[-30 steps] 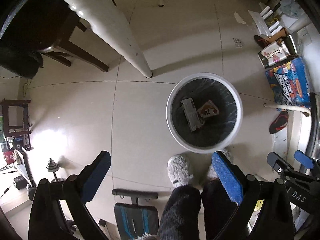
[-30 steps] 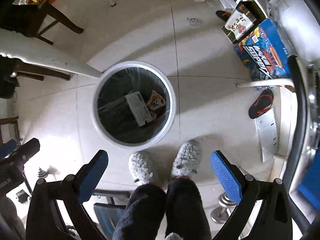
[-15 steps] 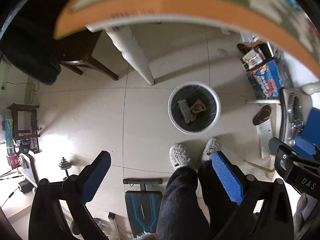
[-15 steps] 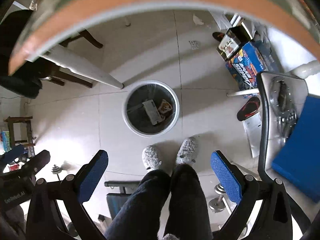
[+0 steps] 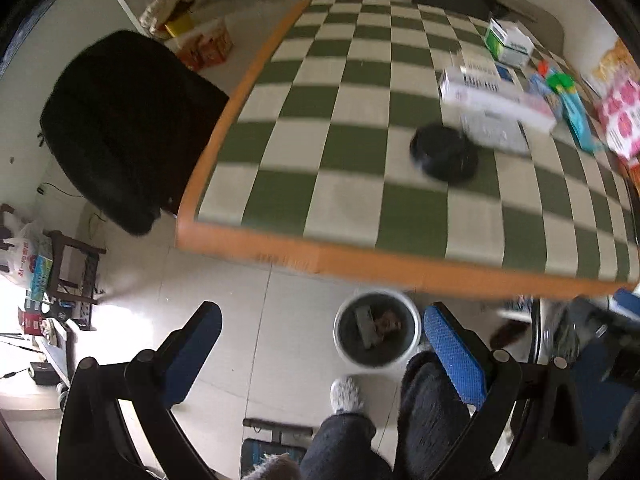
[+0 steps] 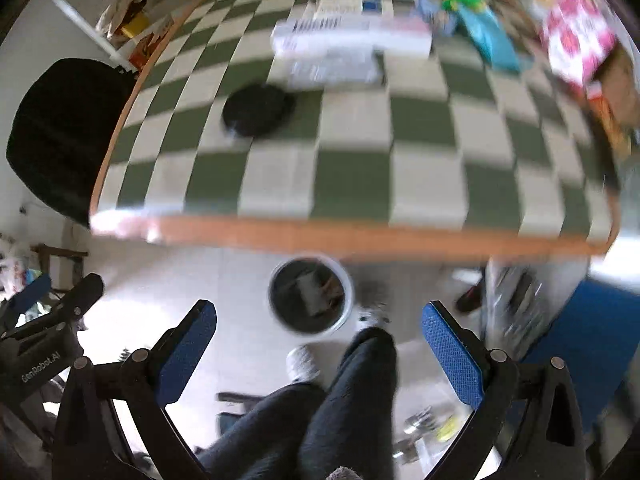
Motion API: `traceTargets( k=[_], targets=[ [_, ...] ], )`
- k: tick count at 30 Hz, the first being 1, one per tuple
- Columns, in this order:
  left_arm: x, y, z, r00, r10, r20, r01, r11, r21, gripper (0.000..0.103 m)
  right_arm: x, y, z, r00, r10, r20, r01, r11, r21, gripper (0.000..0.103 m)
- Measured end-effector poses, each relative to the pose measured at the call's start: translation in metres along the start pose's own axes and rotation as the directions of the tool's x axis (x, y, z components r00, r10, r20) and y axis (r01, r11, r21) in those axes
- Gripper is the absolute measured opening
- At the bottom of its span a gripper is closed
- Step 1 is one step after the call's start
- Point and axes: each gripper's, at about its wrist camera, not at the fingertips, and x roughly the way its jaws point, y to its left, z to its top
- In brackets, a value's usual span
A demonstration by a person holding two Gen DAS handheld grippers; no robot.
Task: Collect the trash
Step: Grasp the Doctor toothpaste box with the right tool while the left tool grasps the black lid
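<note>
Both grippers hang above the near edge of the table [image 5: 360, 92], each spread wide with nothing between its pads: left gripper [image 5: 320, 344], right gripper [image 6: 318, 340]. Step in hand, as I judge it: pick the next piece of trash off the checkered top and carry it to the bin [image 5: 378, 330], which stands on the floor just under the table's orange edge, by the person's slippers. Two items already lie in the bin, a grey flat pack and something brownish; blur hides detail. Nearest candidate on the table is a black round dish [image 5: 444, 154], low and shallow-looking, lying just in front of a stack of white boxes [image 5: 496, 100]; whether dish and boxes touch I cannot tell. Further back: a green-and-white carton [image 5: 508, 42], a teal packet [image 5: 574, 114], a pink-and-white bag [image 5: 622, 116] near the right edge. To do it well: bring one gripper forward and level out over the table, approach the dish from its free near side, and keep the jaws wide until they straddle the rim. A low rim may slip, so close squarely across it rather than at a slant. The boxes look light and stacked loosely; a nudge could topple them. Both views are smeared, so fine positions are unsure.
</note>
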Motion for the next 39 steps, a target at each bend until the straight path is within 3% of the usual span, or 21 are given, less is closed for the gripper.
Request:
traceTargets(
  k=[5,9,14,16,19,21,25,29,34,39],
  targets=[
    [0.028,-0.037,0.055,0.998,0.046,-0.042,-0.049,0.996,-0.075,0.103,0.003,-0.033,0.097,0.996,-0.090,0.019,0.091,0.988,-0.126,0.103],
    [0.059,-0.059,0.092,0.991,0.029,-0.130,-0.049,0.987,-0.150,0.103,0.034,-0.037,0.185,0.988,-0.154,-0.008,0.143,0.939,-0.313,0.103],
    [0.100,-0.080,0.121,0.974,0.013,-0.227,-0.062,0.976,-0.210,0.103,0.087,-0.015,0.259,0.975,-0.221,-0.035,0.166,0.821,-0.546,0.078],
    [0.111,-0.082,0.127,0.967,-0.014,-0.253,-0.051,0.967,-0.249,0.103,0.105,-0.003,0.273,0.970,-0.241,-0.040,0.166,0.770,-0.616,0.077],
    [0.123,-0.083,0.132,0.958,-0.071,-0.279,-0.016,0.955,-0.297,0.103,0.133,0.015,0.290,0.956,-0.288,-0.049,0.162,0.660,-0.734,0.080],
    [0.132,-0.084,0.133,0.948,-0.120,-0.295,0.019,0.946,-0.323,0.103,0.140,0.024,0.299,0.958,-0.276,-0.073,0.121,0.625,-0.771,0.081],
    [0.145,-0.083,0.135,0.933,-0.178,-0.311,0.058,0.932,-0.358,0.103,0.147,0.030,0.314,0.955,-0.254,-0.154,0.037,0.617,-0.786,0.081],
    [0.155,-0.084,0.138,0.925,-0.196,-0.326,0.073,0.932,-0.355,0.102,0.155,0.026,0.327,0.948,-0.214,-0.234,-0.041,0.651,-0.758,0.081],
    [0.156,-0.085,0.143,0.929,-0.195,-0.315,0.083,0.939,-0.335,0.085,0.162,0.017,0.338,0.936,-0.184,-0.300,-0.105,0.668,-0.737,0.081],
    [0.150,-0.078,0.145,0.945,-0.128,-0.300,0.035,0.955,-0.294,0.084,0.162,0.015,0.349,0.933,-0.158,-0.323,-0.144,0.659,-0.738,0.081]
  ],
)
